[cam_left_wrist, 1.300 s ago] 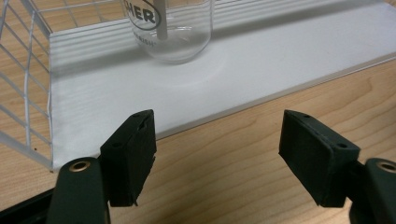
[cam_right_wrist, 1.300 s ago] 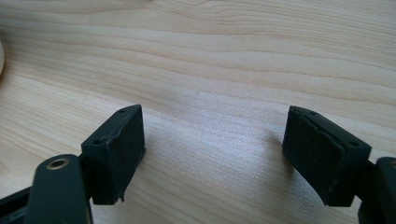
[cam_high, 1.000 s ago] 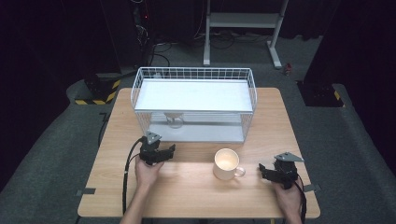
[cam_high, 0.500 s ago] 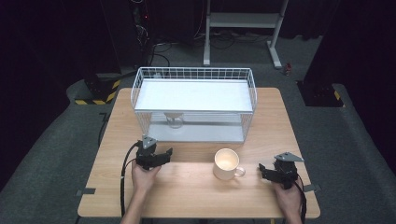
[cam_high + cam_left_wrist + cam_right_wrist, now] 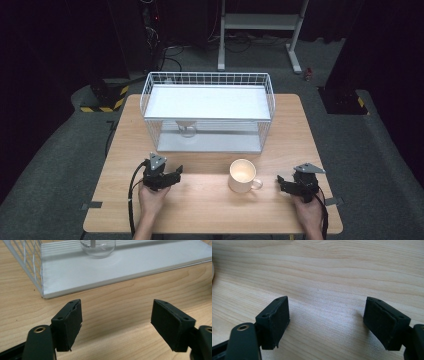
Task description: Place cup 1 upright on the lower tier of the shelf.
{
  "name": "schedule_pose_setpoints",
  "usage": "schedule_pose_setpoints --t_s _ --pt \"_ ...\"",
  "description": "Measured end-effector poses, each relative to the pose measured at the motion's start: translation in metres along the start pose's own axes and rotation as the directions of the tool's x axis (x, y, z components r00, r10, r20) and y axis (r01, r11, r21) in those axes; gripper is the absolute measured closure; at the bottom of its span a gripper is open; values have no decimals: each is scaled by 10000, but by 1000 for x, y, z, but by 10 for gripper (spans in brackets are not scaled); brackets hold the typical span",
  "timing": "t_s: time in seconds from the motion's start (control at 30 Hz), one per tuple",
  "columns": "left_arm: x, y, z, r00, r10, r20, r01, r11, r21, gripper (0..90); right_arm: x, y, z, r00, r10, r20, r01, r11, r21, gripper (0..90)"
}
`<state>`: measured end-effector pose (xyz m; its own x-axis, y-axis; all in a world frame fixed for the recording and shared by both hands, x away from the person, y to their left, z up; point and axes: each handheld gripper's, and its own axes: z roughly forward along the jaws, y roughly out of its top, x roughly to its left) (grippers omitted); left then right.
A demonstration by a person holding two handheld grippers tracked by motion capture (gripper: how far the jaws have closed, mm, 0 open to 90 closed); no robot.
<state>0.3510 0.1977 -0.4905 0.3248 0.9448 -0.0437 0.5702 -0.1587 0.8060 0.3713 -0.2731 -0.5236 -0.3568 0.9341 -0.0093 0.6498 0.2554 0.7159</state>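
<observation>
A cream mug (image 5: 242,175) stands on the wooden table (image 5: 210,210) near the front, handle to the right. Behind it is a white wire basket (image 5: 209,82) on a white shelf base (image 5: 125,267), with a clear glass (image 5: 187,127) upside down under it; the glass (image 5: 98,247) also appears in the left gripper view. My left gripper (image 5: 176,173) is at the front left of the mug, open, nothing between its jaws. My right gripper (image 5: 280,183) sits to the mug's right, open over bare wood, with only the mug's edge (image 5: 212,270) at the far left.
Beyond the table lie a grey floor, a white metal stand (image 5: 260,30) and a black-and-yellow striped block (image 5: 102,100). A cable (image 5: 132,200) trails from the left gripper off the table's front edge.
My left gripper has drawn back toward the table's front edge and turned its jaws more to the right. The right gripper and the mug have stayed put.
</observation>
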Motion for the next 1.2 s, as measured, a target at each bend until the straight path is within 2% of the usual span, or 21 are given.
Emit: schedule_pose_setpoints --t_s 0.17,0.33,0.67,1.03,1.2 --pt "-2 -7 -3 10000 -35 86 34 10000 56 253 0 0 0 10000 -12 4 12 10000 -8 209" --pt "-7 -14 -4 9998 203 -17 -203 9998 61 252 0 0 0 10000 -12 4 12 10000 -7 209" --pt "-8 -28 -4 9999 117 -78 -115 9994 314 250 0 0 0 10000 -15 4 15 10000 -6 209" --pt "-4 -40 2 9995 -39 -308 62 9971 752 245 0 0 0 10000 -18 5 18 10000 -7 209" --pt "-3 -43 5 9981 203 -576 -145 9949 994 242 0 0 0 10000 -13 4 13 10000 -6 209"
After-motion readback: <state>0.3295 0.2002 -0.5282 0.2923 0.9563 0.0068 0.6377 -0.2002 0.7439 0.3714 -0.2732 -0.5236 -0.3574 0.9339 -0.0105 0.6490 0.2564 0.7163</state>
